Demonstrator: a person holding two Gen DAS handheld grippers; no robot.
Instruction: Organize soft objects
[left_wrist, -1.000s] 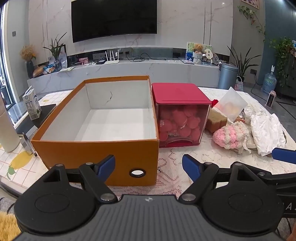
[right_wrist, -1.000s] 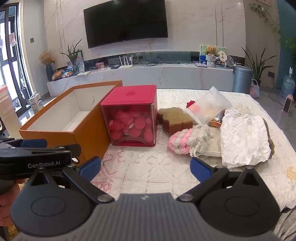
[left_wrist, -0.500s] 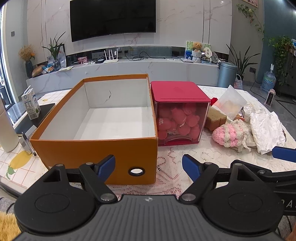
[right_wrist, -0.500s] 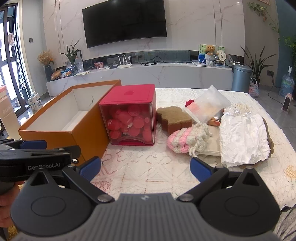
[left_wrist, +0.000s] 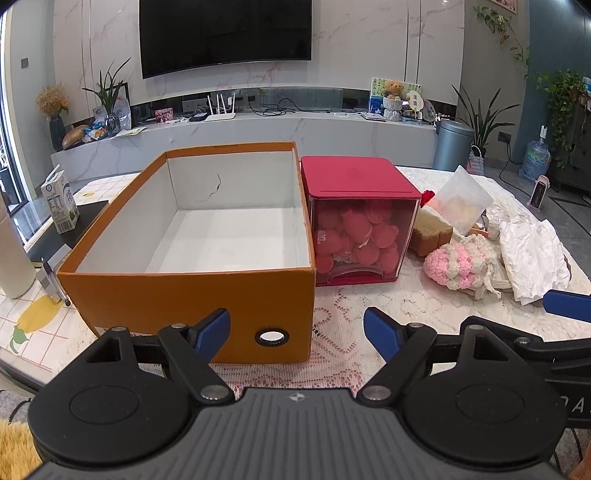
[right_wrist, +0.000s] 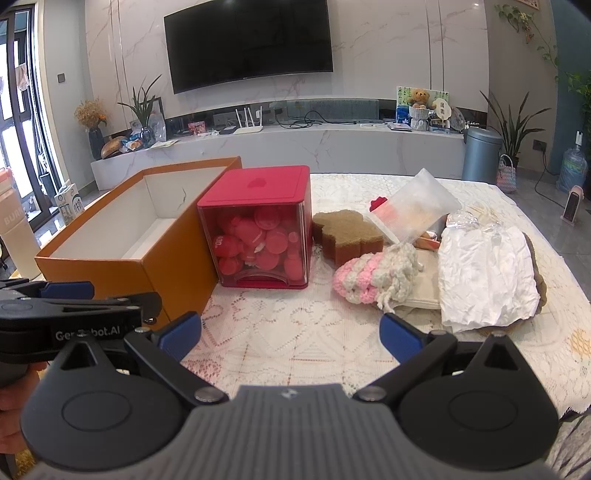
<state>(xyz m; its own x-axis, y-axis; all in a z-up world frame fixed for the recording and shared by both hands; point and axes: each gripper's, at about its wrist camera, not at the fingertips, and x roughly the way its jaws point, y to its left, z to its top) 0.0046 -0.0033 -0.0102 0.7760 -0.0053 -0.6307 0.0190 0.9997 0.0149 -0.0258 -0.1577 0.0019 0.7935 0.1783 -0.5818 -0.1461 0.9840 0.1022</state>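
Left gripper (left_wrist: 297, 328): fingers spread wide, nothing between them; held low at the near edge of the desk, facing the short end of the orange box. Seen also from the right wrist view, at far left (right_wrist: 66, 291).
Right gripper (right_wrist: 290, 334): fingers wide apart, holding nothing; hovered over the lace cloth, pointing toward the pile of soft things. One blue fingertip showed at the right edge of the left wrist view.
Orange box (left_wrist: 192, 291): open, white inside, nothing in it — stood on the left part of the desk, a round hole in its near end wall.
Red container (left_wrist: 356, 221): just beside the box's right wall, red lid on, clear front showing pink-red round pieces inside.
Knitted piece (right_wrist: 373, 275): pink and cream, lay on the cloth right of the red container, partly on a pale flat item.
Brown sponge (right_wrist: 347, 234): behind the knitted piece, close to the container's right side.
White crumpled sheet (right_wrist: 487, 273): right of the knitted piece, lying over a brown pad.
Clear bag (right_wrist: 413, 210): tilted up behind the sponge, something pale and red inside — contents not clear.
Desk (right_wrist: 295, 332): covered with a white lace cloth.
Milk carton (left_wrist: 61, 203): upright, well left of the box.
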